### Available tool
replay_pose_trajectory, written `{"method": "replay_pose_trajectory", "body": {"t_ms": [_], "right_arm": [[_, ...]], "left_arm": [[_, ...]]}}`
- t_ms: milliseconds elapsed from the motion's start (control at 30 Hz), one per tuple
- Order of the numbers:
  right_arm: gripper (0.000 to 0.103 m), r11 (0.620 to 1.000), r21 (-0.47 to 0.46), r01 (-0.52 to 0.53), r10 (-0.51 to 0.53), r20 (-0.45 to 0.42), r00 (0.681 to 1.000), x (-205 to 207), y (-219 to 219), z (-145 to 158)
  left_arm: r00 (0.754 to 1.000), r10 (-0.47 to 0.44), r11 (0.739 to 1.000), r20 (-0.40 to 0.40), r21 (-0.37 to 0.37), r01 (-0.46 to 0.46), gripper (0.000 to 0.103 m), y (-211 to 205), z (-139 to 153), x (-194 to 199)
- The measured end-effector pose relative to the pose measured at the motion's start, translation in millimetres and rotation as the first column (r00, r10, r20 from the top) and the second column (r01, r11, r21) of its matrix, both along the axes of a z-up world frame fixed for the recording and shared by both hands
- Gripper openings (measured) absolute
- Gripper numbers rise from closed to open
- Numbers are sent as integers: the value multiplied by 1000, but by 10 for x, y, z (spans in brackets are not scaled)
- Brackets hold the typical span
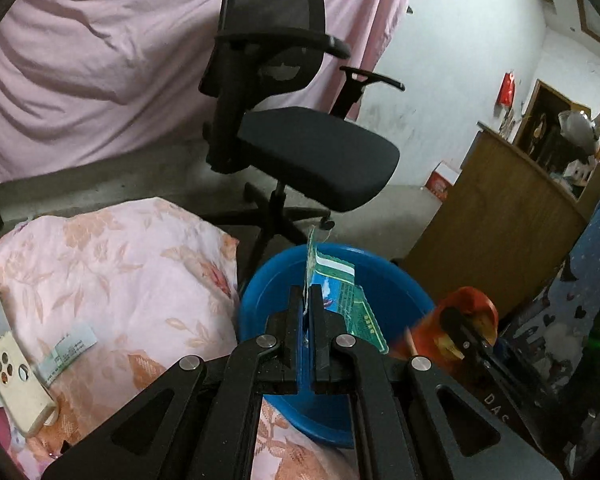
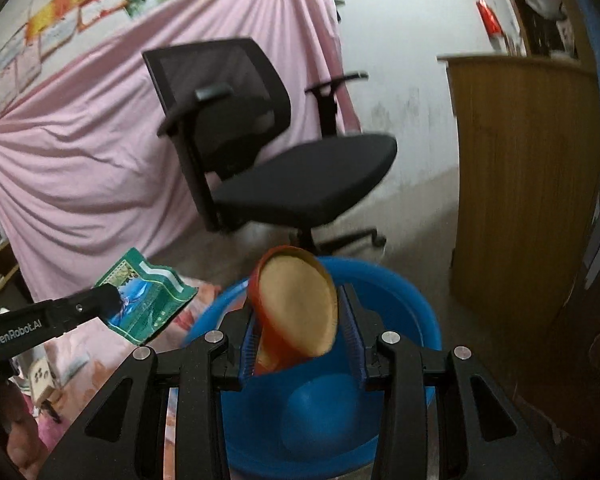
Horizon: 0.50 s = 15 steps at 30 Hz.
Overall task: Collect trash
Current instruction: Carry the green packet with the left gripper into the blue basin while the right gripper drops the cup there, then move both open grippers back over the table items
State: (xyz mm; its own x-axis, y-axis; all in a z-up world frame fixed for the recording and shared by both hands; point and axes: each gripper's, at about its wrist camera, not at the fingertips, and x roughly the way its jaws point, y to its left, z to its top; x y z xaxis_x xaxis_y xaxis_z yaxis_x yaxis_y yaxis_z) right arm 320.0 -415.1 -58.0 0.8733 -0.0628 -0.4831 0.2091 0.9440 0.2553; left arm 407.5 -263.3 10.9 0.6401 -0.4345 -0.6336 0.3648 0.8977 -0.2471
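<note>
Left claw [image 1: 307, 300]: clamped on your flat green foil wrapper [image 1: 342, 300], over the round blue plastic basin [image 1: 260, 280]. Right claw [image 2: 300, 312]: gripping the orange paper cup [image 2: 296, 308] above it. Risk: early release drops the trash beside the basin.

The left black two-finger gripper [image 1: 308, 294] is directed forward and downward, with its jaws closed tightly on a thin green and blue foil wrapper [image 1: 340, 300] that is clamped edge-on between the pads. In the right wrist view the same gripper [image 2: 114, 300] is seen entering from the left side. The right black two-finger gripper [image 2: 300, 320] is likewise angled downward, its jaws set partly apart, and a squashed red paper cup with a tan inside [image 2: 296, 308] is held between its blue ribbed pads [image 2: 354, 332]
</note>
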Motion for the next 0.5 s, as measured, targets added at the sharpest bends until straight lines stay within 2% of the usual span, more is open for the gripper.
{"method": "replay_pose_trajectory", "body": {"t_ms": [100, 167, 200, 367, 433, 500], "right_arm": [[46, 1000, 17, 2, -2, -9, 1000, 8, -25, 0], [48, 1000, 29, 3, -3, -1, 1000, -12, -56, 16], [50, 999, 32, 3, -3, 4, 1000, -28, -63, 23], [52, 999, 42, -6, 4, 25, 1000, 43, -49, 101], [54, 999, 41, -7, 5, 49, 999, 58, -30, 162], [65, 999, 39, -16, 12, 96, 995, -5, -5, 245]], "left_arm": [[1000, -6, 1000, -20, 17, 7, 8, 1, -33, 25], [1000, 2, 1000, -18, 14, -1, 23, 38, -35, 10], [1000, 10, 1000, -14, 11, -10, 26, 63, -27, 1], [999, 33, 999, 4, -4, -33, 29, 178, 44, -54], [998, 49, 999, 32, -6, -49, 34, 252, 108, -109], [996, 66, 998, 61, -12, -65, 39, 327, 163, -175]]}}
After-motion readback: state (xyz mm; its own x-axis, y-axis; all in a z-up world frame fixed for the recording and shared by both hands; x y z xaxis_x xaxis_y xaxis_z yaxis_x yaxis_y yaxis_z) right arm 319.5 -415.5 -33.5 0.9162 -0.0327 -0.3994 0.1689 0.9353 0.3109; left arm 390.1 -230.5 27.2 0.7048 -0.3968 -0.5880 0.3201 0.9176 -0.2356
